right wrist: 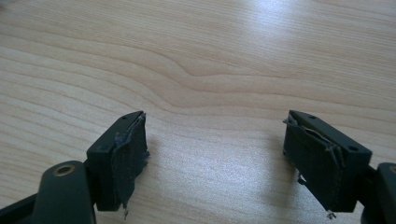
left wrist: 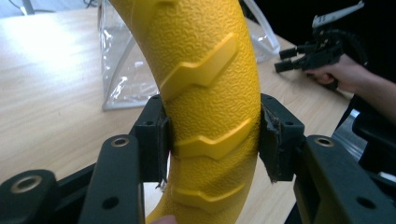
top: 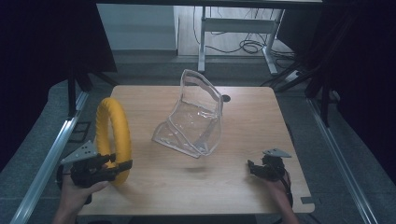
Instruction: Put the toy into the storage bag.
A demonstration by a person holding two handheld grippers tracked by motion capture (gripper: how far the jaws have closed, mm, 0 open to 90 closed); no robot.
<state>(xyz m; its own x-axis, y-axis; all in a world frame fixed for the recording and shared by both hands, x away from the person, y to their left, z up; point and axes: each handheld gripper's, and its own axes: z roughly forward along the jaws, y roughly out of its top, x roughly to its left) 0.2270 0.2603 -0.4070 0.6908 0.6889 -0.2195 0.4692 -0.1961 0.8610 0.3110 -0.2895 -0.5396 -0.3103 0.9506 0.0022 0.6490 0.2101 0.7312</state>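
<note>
My left fingers are clamped on the yellow ring, one pad on each flank of its ridged band, pressing on the lower part of the hoop. I hold it there, I judge, so the ring stands upright on edge and its open middle stays free, which would suit slipping it into something narrow. In the high view the left gripper carries the ring over the tabletop, well to the left of the clear plastic bag. The ring's lower edge sits low near the wood; I cannot tell whether it touches.

The bag is my landmark: it stands near the middle of the tabletop, its mouth upward and propped open, its body sagging toward me. That open mouth looks like the likely place for the ring, though it is a judgement.

My right fingers are spread wide with nothing between them, just bare wood grain. The right gripper waits to the right of the bag and nearer to me, probably free to steady the bag's wall.
</note>
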